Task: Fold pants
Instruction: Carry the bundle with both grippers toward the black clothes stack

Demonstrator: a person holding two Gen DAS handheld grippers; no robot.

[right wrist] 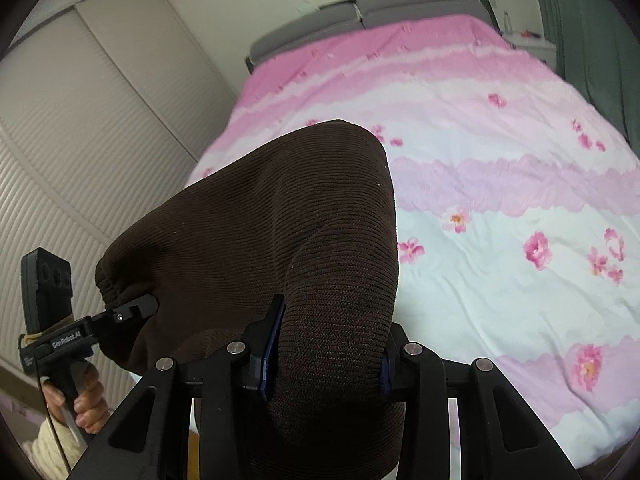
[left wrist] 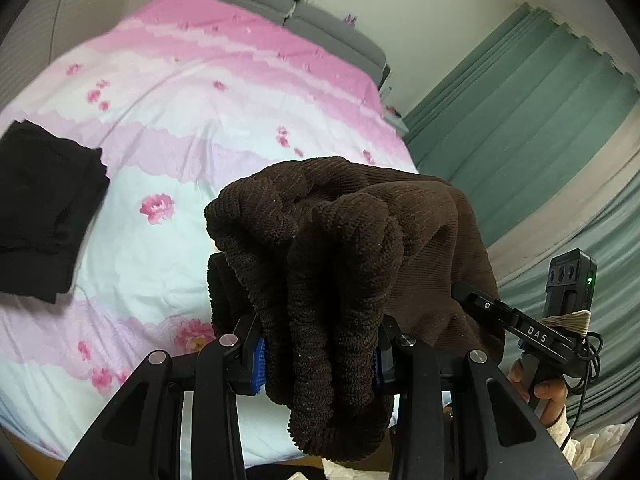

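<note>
Dark brown ribbed pants hang bunched between both grippers, held up over the near edge of the bed. My left gripper is shut on a thick gathered fold of the pants. My right gripper is shut on a smoother stretch of the same pants. The right gripper also shows at the right of the left wrist view, and the left gripper at the left of the right wrist view, both gripping the fabric. The fingertips are mostly buried in cloth.
The bed has a pink and white flowered cover. A folded black garment lies at its left side. A grey headboard stands at the far end. Green curtains hang at the right, a ribbed wardrobe door at the left.
</note>
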